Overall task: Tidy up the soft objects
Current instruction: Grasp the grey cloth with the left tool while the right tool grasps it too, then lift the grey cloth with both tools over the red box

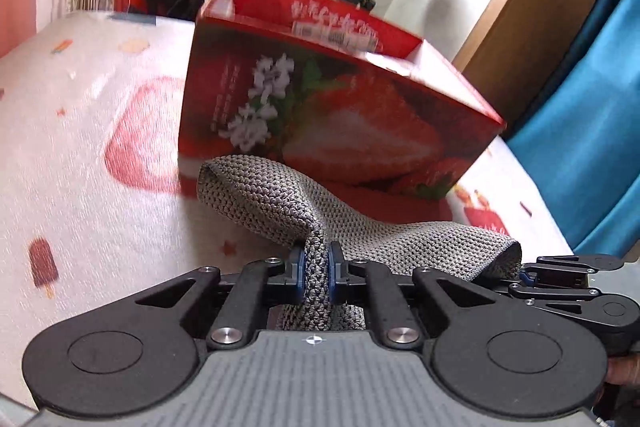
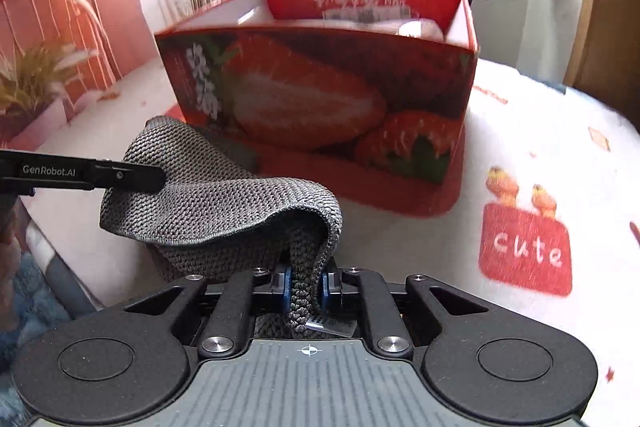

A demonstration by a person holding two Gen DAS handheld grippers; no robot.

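I had both the left gripper [image 1: 316, 267] and right gripper [image 2: 306, 285] clamped on the grey knit [image 1: 280, 199] before the box [image 1: 320, 99], judging a lift into it came next.

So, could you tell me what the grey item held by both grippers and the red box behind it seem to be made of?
Grey item: apparently a knitted or woven synthetic fabric, matte; the coarse looped texture shows, and it drapes limply between the two grips. Red box: probably printed cardboard with a slightly glossy finish; thin straight walls, sharp folded corners and a strawberry photo print.
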